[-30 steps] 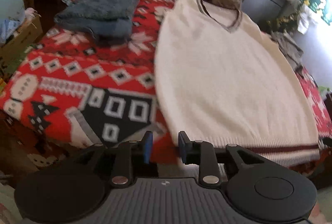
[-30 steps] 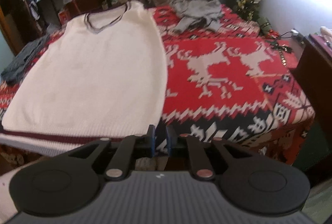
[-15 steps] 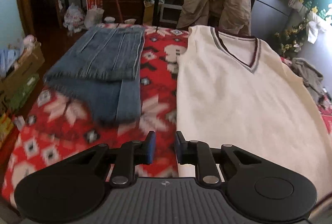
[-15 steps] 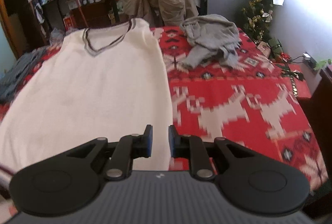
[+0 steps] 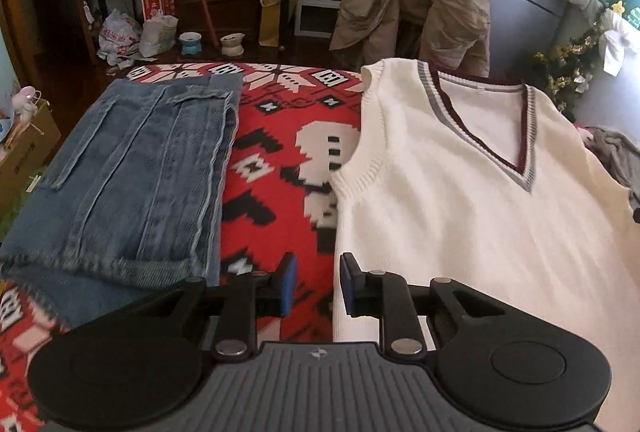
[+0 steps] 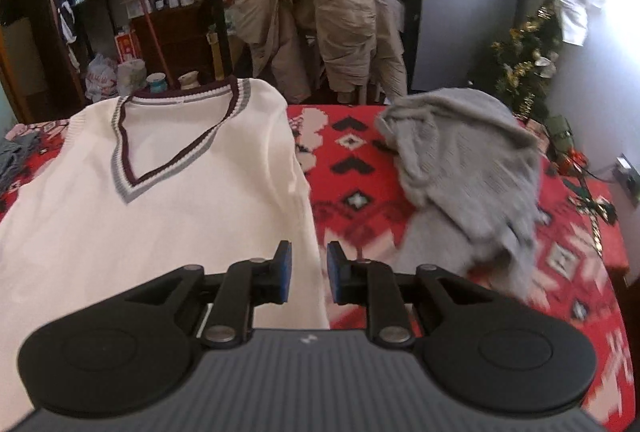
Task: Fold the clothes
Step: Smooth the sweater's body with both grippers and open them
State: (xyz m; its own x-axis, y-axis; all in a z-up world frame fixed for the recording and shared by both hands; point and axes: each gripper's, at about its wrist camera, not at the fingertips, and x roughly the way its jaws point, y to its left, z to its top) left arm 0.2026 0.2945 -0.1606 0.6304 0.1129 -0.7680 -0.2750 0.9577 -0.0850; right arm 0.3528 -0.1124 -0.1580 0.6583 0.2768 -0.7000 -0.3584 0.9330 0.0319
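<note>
Red patterned bed cover [image 5: 280, 168] carries the cream vest [image 5: 480, 224] flat, folded jeans [image 5: 128, 184] beside. Left gripper [image 5: 316, 284] and right gripper [image 6: 307, 268] hover narrowly parted, empty; pinch each side edge evenly.

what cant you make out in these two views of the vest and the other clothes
- Vest hem: both views, hidden behind each claw body and the bottom edge.
- Jeans near end: left view, covered by the left claw body.
- Grey garment: right view, crumpled and blurred, type unclear.
- Shelf items: too small.
</note>
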